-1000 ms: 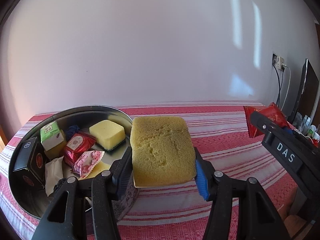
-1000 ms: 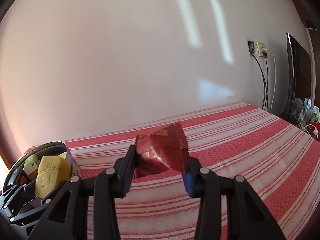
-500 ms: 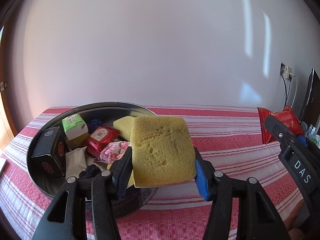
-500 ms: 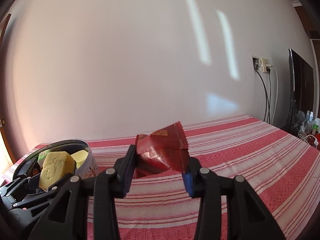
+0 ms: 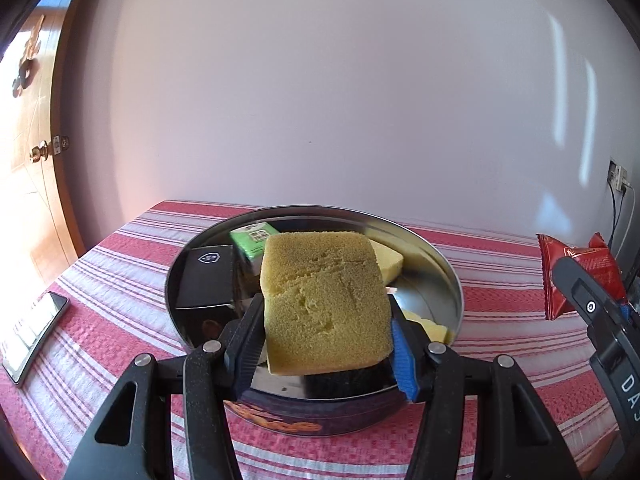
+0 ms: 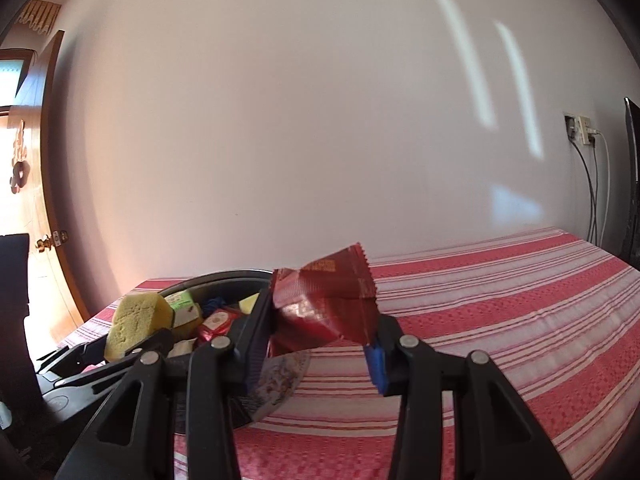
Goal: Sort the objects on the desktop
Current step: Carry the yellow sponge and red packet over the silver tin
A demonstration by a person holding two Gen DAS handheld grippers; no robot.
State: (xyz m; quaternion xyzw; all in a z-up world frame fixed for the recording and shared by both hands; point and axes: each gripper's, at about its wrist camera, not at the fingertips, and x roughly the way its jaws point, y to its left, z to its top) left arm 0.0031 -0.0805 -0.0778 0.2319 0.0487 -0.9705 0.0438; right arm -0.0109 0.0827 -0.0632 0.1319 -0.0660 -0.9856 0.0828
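Note:
My left gripper (image 5: 326,340) is shut on a yellow sponge (image 5: 326,300) and holds it over the round metal tin (image 5: 448,272). The tin holds a black box (image 5: 206,280), a green carton (image 5: 254,240), another yellow sponge (image 5: 388,260) and snack packets. My right gripper (image 6: 318,344) is shut on a red snack packet (image 6: 326,300) and holds it above the tablecloth just right of the tin (image 6: 224,278). The packet also shows at the right edge of the left wrist view (image 5: 576,272). The left gripper's sponge shows in the right wrist view (image 6: 134,320).
A phone (image 5: 32,336) lies on the red striped tablecloth (image 5: 120,272) left of the tin. A wooden door (image 5: 28,160) stands at the far left. A wall socket with cables (image 6: 580,130) and a dark screen (image 6: 632,180) are at the right.
Both grippers have moved left toward the tin. The left gripper's sponge went from beside the tin to over its middle. The right gripper's packet now hangs at the tin's right rim.

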